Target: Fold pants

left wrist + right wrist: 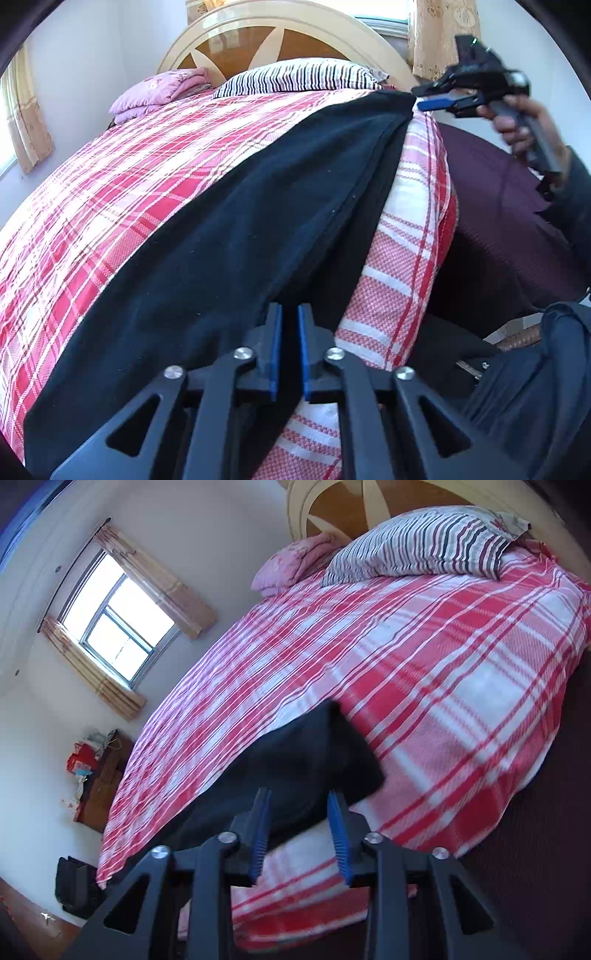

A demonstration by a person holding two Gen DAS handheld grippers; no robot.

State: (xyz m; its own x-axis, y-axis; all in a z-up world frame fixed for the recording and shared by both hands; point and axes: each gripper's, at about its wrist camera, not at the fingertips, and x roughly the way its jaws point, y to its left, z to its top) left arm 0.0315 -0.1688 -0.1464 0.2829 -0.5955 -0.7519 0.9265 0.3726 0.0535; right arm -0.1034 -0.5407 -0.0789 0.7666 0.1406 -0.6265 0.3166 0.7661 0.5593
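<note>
**Dark pants stretched along the bed edge, both grippers at the ends**

The black pants (229, 236) lie lengthwise along the near side of a bed covered by a red-and-white plaid sheet (110, 206), running from the foot end toward the striped pillow (303, 75). The legs lie one over the other, forming a long dark band with a seam line visible down its right side.

The left gripper (290, 321) sits low over the near end of the pants, its blue-padded fingers (275, 347) drawn close together with only a narrow slit between them; whether any cloth is pinched in that slit cannot be told.

The right gripper (300, 801), held in the person's right hand (517, 125), is at the far end of the pants near the pillow. Its jaws stand moderately apart, with the pants' squared end (325, 753) just beyond the tips; nothing is clamped between them.

A folded pink blanket (159, 90) rests beside the pillow against the wooden headboard (280, 40). A curtained window (118, 627) is on the side wall.
</note>
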